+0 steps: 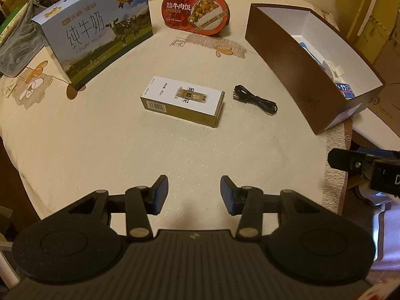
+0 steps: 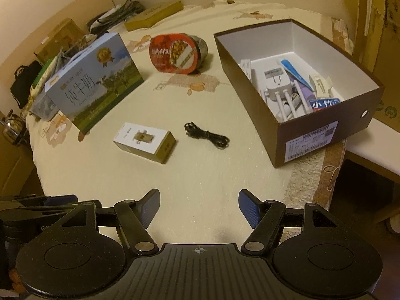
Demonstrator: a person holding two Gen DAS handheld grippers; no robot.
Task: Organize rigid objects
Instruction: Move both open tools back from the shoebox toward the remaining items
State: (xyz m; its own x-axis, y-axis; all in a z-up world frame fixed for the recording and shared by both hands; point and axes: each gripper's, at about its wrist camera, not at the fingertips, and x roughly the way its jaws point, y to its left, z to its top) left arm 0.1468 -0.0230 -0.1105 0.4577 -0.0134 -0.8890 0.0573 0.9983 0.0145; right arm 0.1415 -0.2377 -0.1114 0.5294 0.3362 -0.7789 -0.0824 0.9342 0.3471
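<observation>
Both tools are held low over the near edge of the counter [image 1: 100,150], which is covered with a cream cloth of slightly ribbed weave, printed with brown leaf motifs.

Left tool [image 1: 193,193]: jaws spread wide, blue ribbed pads facing each other, nothing gripped. Right tool [image 2: 198,208]: likewise spread wide and empty (its black body is also glimpsed at the right edge of the left wrist view).

Objects noted on the cloth:
- A small rectangular carton [image 1: 183,101], white on top with gold sides and a barcode on one end, lies flat near the centre.
- A coiled black cable [image 1: 255,100], thin and glossy, lies just beside the carton on its right, apart from it.
- A tall cardboard milk box [image 1: 97,30], printed with cows and pasture, stands upright at far left.
- An oval red meal tub [image 1: 197,12] with a printed film lid is seen tilted at the far side.
- A brown shoebox [image 2: 252,85], white inside, lidless, sits at the right edge of the counter; a white plug adapter [image 2: 277,80], a purple item and small packets are seen inside it, loosely heaped.

Cardboard boxes and bags are stacked beyond the counter, at left.
</observation>
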